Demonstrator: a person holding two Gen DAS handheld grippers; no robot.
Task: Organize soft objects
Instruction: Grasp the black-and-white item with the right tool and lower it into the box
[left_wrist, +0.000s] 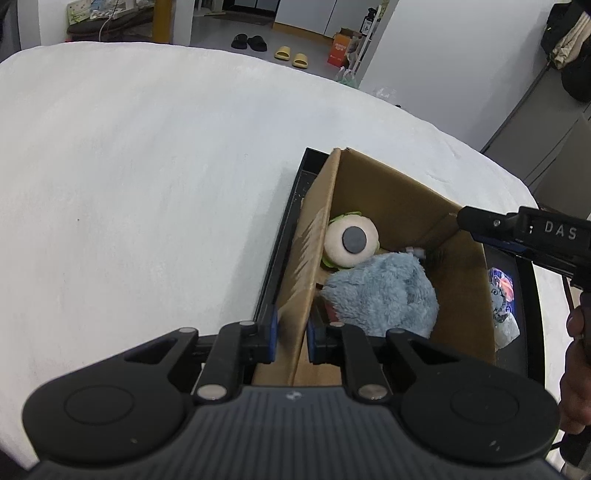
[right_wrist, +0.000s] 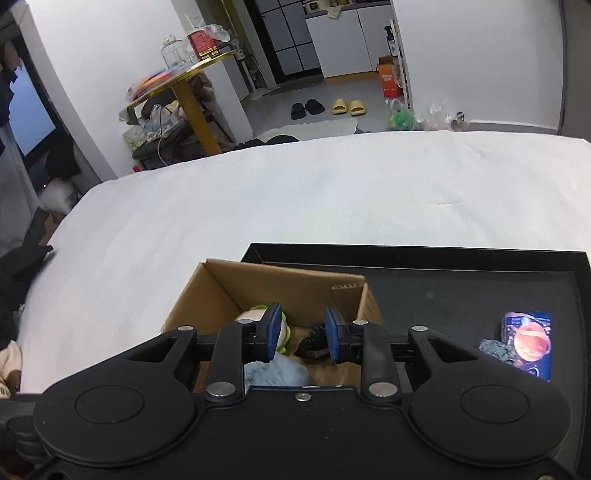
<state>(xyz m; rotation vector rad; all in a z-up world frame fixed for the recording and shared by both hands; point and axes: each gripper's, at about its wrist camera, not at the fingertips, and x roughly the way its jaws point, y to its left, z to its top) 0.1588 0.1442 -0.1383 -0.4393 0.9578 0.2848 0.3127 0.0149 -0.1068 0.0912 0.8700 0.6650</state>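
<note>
An open cardboard box (left_wrist: 388, 199) stands on a black tray (left_wrist: 284, 229) on a white bed. Inside lie a fluffy blue plush (left_wrist: 384, 291) and a cream and green plush (left_wrist: 351, 242) with a dark round disc on it. My left gripper (left_wrist: 291, 332) is shut on the box's near left wall, one blue pad on each side of it. My right gripper (right_wrist: 302, 332) hovers over the box (right_wrist: 221, 291), open, with nothing between its pads. Below it the cream and green plush (right_wrist: 255, 314) and the blue plush (right_wrist: 277, 373) show. From the left wrist view, the right gripper (left_wrist: 469, 221) comes in over the box's far right corner.
A colourful packet (right_wrist: 528, 343) and a grey knitted item (right_wrist: 493, 349) lie on the tray (right_wrist: 443, 291) to the right of the box. A small dark object (right_wrist: 314, 343) sits in the box. White bed surface (left_wrist: 147, 166) spreads left and beyond. A hand (left_wrist: 576, 384) holds the right gripper.
</note>
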